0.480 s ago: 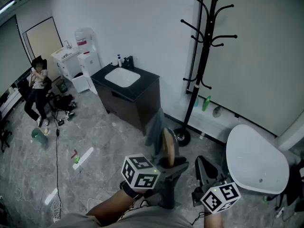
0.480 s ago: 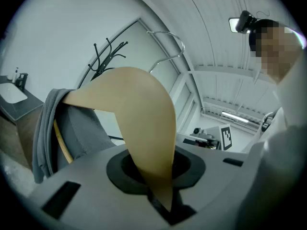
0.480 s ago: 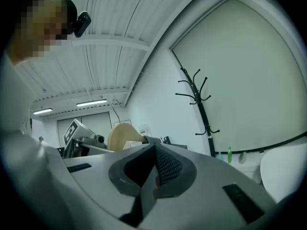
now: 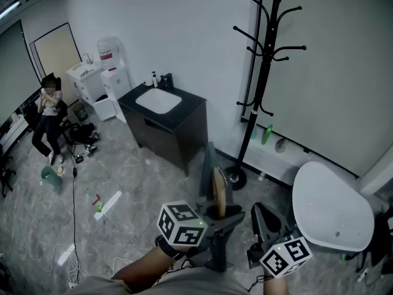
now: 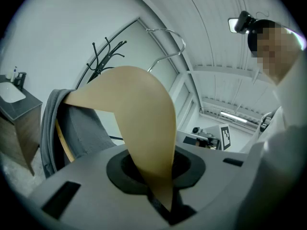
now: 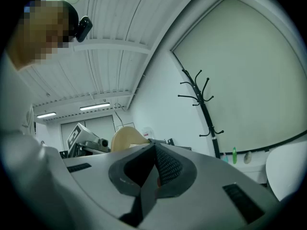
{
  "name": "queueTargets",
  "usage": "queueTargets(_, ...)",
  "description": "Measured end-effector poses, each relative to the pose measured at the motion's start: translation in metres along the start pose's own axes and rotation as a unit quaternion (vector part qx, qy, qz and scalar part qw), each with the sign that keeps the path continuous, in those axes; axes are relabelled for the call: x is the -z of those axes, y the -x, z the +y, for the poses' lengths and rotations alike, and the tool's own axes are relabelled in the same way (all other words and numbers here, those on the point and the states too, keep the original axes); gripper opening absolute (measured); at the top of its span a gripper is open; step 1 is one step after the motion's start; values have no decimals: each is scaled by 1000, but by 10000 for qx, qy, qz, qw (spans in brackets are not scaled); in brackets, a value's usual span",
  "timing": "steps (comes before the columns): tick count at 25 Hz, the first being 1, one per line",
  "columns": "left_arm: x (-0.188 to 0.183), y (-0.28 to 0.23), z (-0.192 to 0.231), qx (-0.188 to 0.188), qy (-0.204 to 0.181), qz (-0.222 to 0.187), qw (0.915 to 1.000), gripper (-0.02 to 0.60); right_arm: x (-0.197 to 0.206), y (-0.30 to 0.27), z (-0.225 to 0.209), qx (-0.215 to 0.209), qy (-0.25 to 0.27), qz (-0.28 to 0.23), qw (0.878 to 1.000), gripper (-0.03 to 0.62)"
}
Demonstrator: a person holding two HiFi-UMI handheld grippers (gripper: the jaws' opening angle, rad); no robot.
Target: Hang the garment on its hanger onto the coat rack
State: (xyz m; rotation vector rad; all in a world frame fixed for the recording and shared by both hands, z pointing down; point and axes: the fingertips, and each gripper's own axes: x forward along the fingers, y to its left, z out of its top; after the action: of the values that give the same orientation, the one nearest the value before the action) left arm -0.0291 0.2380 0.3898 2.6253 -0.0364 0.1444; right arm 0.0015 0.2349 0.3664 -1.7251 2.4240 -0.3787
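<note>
1. We are holding two grey two-jaw grippers, each carrying a marker cube. The left gripper is sitting low at the centre of the head view, and the right gripper is sitting just to its right.
2. The left gripper's jaws are standing only narrowly apart and are clamping one beige wooden hanger, whose lower end is wedged between the pads.
3. One grey garment is draping over that hanger toward the left of the left gripper view, and one silver wire hook is curving above it.
4. The right gripper's jaws are pressing together, and no object is lying between them.
5. One black coat rack with curved pegs is standing in the upper right of the head view, well apart from the hanger in our grip.
6. We are looking down on a grey marbled floor bounded by white walls.
7. One black cabinet with a white basin is standing left of the rack.
8. One white water dispenser is standing at upper left, and one person is sitting at the left edge.
9. One white rounded tabletop is filling the lower right.
</note>
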Motion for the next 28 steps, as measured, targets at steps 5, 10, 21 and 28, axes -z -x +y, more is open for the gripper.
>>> queueTargets(5,0,-3,-3,11,-19,10,10000,77,-2,3,-1,-40,-68,-52,10000,15)
queueTargets(10,0,-4,-3,-9,-35,9,10000,78,-4,5,-1,-63,-83,-97,9999,15)
queueTargets(21,-5,-11,-2,-151,-82,-30,9998,81,-10,7,-11,-198,-136,-173,9996,15)
queueTargets(28,-8,-22,8,-430,-62,-135,9990,81,-13,11,-31,-360,-186,-156,9991,15)
